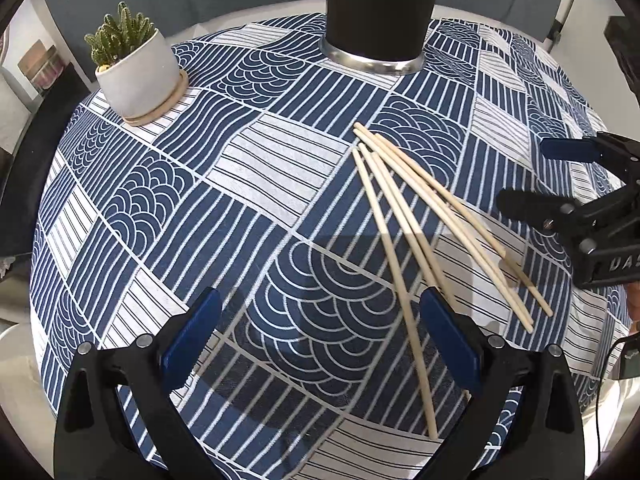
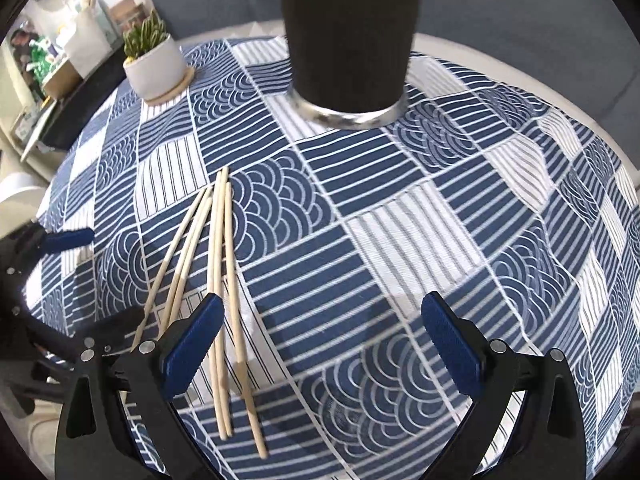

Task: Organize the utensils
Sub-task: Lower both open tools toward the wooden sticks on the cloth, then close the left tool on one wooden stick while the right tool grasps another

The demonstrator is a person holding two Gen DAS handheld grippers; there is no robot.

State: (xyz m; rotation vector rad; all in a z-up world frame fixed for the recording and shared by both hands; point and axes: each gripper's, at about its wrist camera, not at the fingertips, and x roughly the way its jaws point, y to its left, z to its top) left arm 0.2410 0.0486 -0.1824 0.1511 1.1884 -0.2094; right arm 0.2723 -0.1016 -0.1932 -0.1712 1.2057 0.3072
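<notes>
Several wooden chopsticks (image 1: pixel 432 220) lie fanned on the blue patterned tablecloth (image 1: pixel 168 200); they also show in the right wrist view (image 2: pixel 218 264). A tall black cup with a metal base (image 1: pixel 378 12) stands at the far side, also in the right wrist view (image 2: pixel 348 36). My left gripper (image 1: pixel 320 336) is open and empty just above the cloth, its right finger beside the near chopstick ends. My right gripper (image 2: pixel 320 340) is open and empty, its left finger over the chopsticks. It also shows at the right edge of the left wrist view (image 1: pixel 536 176).
A potted cactus in a white pot (image 1: pixel 134 68) stands on a saucer at the far left, also in the right wrist view (image 2: pixel 154 66). The round table's edge curves behind the cup. Shelves with clutter (image 2: pixel 52 52) lie beyond the table's left.
</notes>
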